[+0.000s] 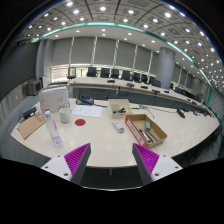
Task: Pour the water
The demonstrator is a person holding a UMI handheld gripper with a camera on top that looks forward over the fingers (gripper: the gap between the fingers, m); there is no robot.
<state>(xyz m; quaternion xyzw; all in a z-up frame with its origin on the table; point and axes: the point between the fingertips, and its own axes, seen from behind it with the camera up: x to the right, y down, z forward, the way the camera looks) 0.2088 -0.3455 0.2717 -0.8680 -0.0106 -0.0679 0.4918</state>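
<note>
My gripper (112, 160) is open, its two magenta pads wide apart and nothing between them. It hovers off the near edge of a long pale table (100, 140). A slim pinkish bottle (52, 128) stands upright on the table, ahead and to the left of the fingers. Just behind it sits a small red cup (65, 116). Both are well beyond the fingertips and untouched.
An open cardboard box (146, 129) lies ahead to the right, with a smaller box (119, 107) behind it. A white bag-like object (55, 98) and a flat cardboard piece (30, 124) sit at the left. Office desks and chairs fill the background.
</note>
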